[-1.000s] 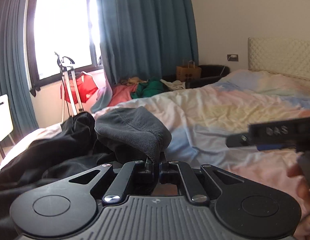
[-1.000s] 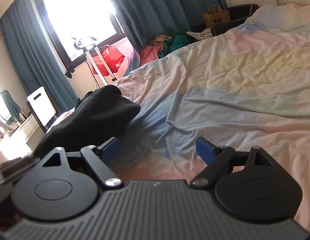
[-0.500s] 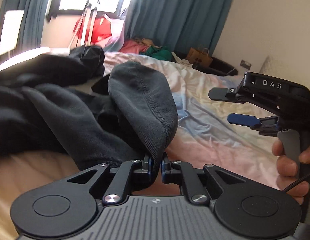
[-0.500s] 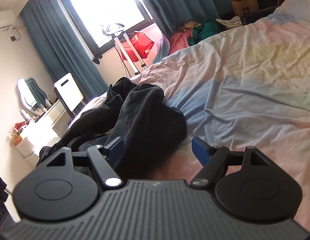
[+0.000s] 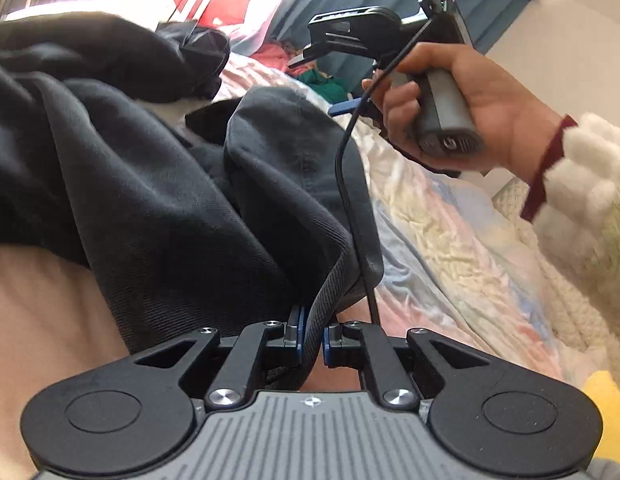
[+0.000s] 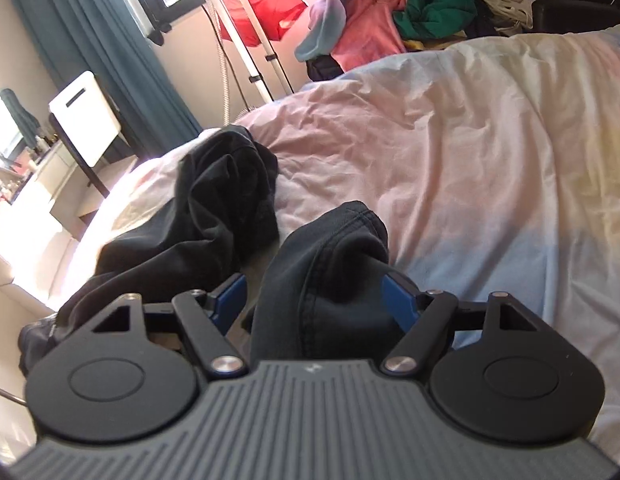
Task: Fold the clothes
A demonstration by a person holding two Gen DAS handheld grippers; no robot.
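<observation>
A dark grey garment (image 5: 170, 200) lies crumpled on the bed. My left gripper (image 5: 311, 336) is shut on its ribbed hem, which runs up between the blue pads. In the left wrist view a hand in a fluffy white sleeve (image 5: 581, 176) holds my right gripper (image 5: 321, 84) above the far side of the garment. In the right wrist view my right gripper (image 6: 313, 292) stands open, with a stitched fold of the garment (image 6: 329, 248) rising between its fingers (image 6: 230, 296). There is a gap at the left pad. A second black heap of cloth (image 6: 214, 208) lies just beyond.
The pastel duvet (image 6: 469, 140) stretches away to the right. Past the bed's far edge are a pile of pink and green clothes (image 6: 389, 28), a metal stand with red cloth (image 6: 262, 12) and a white chair (image 6: 86, 120). The right gripper's cable (image 5: 341, 168) hangs across the garment.
My left gripper rolled and sank while keeping the hem. My right gripper swung left across the bed to the garment, and a fold now sits between its fingers.
</observation>
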